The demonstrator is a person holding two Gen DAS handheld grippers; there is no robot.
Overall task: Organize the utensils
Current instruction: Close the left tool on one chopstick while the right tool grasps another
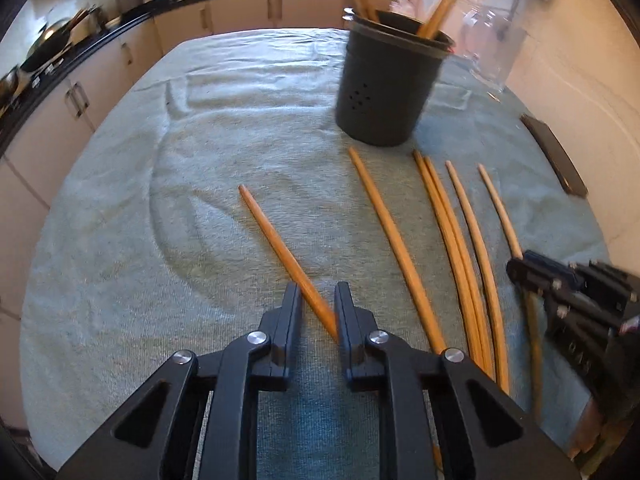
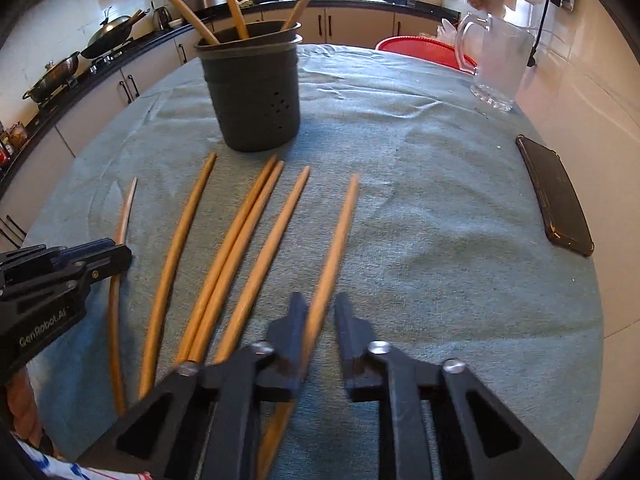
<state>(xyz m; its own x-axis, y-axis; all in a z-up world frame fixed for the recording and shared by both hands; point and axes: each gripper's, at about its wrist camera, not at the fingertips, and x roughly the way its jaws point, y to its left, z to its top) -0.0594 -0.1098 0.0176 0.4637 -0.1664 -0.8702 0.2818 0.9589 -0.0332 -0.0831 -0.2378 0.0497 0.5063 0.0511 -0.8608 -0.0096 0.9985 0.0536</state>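
A dark grey utensil holder [image 1: 384, 92] [image 2: 252, 100] stands on the green towel with several wooden chopsticks upright in it. More chopsticks lie loose in front of it [image 2: 236, 248]. My left gripper [image 1: 320, 304] is low over the towel, its jaws narrowed onto the thick end of the leftmost chopstick [image 1: 276, 236], which crosses them at a slant. My right gripper [image 2: 320, 312] is closed on the rightmost chopstick [image 2: 340, 232], which runs between the fingers close to the left one. Each gripper shows in the other's view: the left gripper [image 2: 120, 256], the right gripper [image 1: 516, 270].
A dark phone [image 2: 556, 196] lies near the towel's right edge, by the tiled wall. A glass pitcher [image 2: 496, 64] and a red basket [image 2: 416, 50] stand at the back right. Beyond the table runs a kitchen counter with woks [image 2: 108, 36] and pots.
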